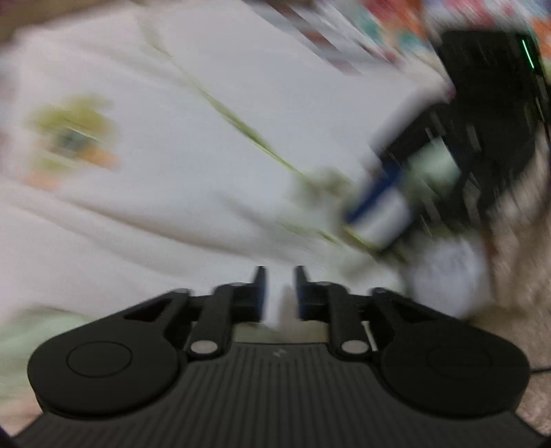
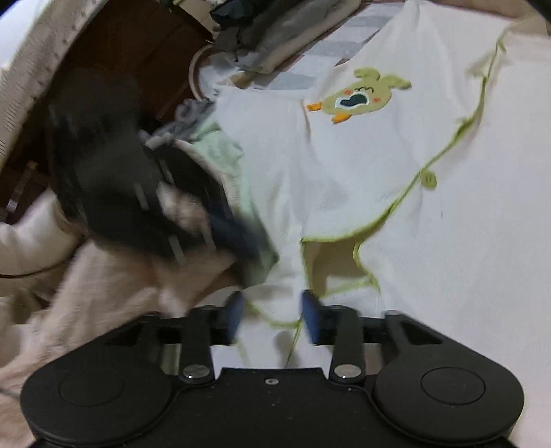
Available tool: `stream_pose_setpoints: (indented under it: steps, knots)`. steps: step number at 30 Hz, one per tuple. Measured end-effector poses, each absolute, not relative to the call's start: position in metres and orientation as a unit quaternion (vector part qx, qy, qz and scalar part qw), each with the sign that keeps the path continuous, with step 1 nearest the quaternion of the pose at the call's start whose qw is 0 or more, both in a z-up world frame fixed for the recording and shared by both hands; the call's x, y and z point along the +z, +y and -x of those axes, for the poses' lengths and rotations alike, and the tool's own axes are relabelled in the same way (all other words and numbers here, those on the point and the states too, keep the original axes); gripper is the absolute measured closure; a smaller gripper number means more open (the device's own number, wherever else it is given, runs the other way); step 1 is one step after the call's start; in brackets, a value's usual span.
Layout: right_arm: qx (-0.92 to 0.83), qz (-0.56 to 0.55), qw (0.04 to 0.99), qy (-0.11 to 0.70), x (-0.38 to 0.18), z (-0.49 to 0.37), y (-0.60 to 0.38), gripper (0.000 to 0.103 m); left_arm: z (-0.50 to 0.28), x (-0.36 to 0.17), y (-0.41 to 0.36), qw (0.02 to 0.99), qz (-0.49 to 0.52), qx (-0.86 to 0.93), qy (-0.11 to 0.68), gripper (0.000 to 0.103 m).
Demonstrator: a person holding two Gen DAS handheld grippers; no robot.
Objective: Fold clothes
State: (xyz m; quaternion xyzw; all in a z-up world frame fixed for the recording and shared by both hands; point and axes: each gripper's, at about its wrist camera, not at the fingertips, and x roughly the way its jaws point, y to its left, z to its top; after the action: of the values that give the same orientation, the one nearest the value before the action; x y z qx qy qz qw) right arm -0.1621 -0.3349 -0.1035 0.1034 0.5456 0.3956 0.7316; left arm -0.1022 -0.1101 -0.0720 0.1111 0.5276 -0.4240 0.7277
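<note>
White garment [image 2: 361, 172] spreads beside a clothes pile [image 2: 272, 31].

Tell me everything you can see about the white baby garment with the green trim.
The white baby garment looks like soft knitted cotton, edged with light green piping. It has a green duck-like patch with orange feet on the chest, and a green button on the front flap. It lies spread flat but creased on a beige fuzzy cover, with the neckline opening near the right claw, whose fingers straddle the fabric there.

Left wrist view motion-blurred; garment applique [image 1: 72, 138] smeared; left gripper [image 2: 241, 241] blurred, jaws unreadable.
</note>
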Motion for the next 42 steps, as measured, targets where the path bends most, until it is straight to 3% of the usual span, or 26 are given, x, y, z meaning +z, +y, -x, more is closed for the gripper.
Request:
stream_pose_setpoints:
  steps: [3,7,9,11,18,21,26,28,30,32,37,40,42]
  knots:
    - [0.374,-0.053,0.730,0.570,-0.116,0.152,-0.312,0.046,0.065,-0.053,-0.071,0.790,-0.147,-0.316,0.505,0.046]
    - [0.325,-0.050,0.733,0.595,-0.139,0.137,-0.299,0.049,0.024,-0.072,-0.001,0.797,-0.059,-0.183,0.572,0.038]
    - [0.347,-0.094,0.725,0.588,-0.138,0.134,-0.303,0.097,0.017,-0.090,0.024,0.774,0.035,-0.169,0.609,0.036]
    - [0.371,-0.174,0.709,0.574,-0.132,0.131,-0.315,0.098,0.019,-0.102,0.034,0.765,0.079,-0.150,0.622,0.034]
    - [0.330,-0.244,0.699,0.586,-0.126,0.138,-0.362,0.098,0.023,-0.129,0.066,0.782,0.165,-0.026,0.600,0.027]
    - [0.351,-0.208,0.686,0.603,-0.131,0.146,-0.356,0.098,0.024,-0.132,0.079,0.781,0.225,0.010,0.583,0.019]
    - [0.342,-0.160,0.697,0.610,-0.138,0.146,-0.344,0.098,0.017,-0.140,0.078,0.766,0.225,0.038,0.601,0.019]
    - [0.346,-0.161,0.701,0.602,-0.137,0.148,-0.345,0.098,0.016,-0.138,0.075,0.775,0.218,0.030,0.593,0.028]
    - [0.354,-0.197,0.693,0.597,-0.137,0.148,-0.353,0.098,0.020,-0.129,0.071,0.793,0.192,0.008,0.578,0.076]
    - [0.360,-0.254,0.665,0.602,-0.138,0.146,-0.362,0.098,0.019,-0.119,0.062,0.810,0.128,-0.016,0.572,0.095]
    - [0.382,-0.267,0.649,0.601,-0.130,0.143,-0.366,0.098,0.020,-0.088,0.045,0.842,-0.022,-0.060,0.535,0.099]
    - [0.362,-0.253,0.639,0.630,-0.147,0.142,-0.352,0.098,0.019,-0.081,0.056,0.841,-0.021,-0.053,0.538,0.100]
    - [0.358,-0.164,0.667,0.632,-0.141,0.149,-0.336,0.099,0.017,-0.089,0.062,0.832,-0.026,-0.045,0.552,0.100]
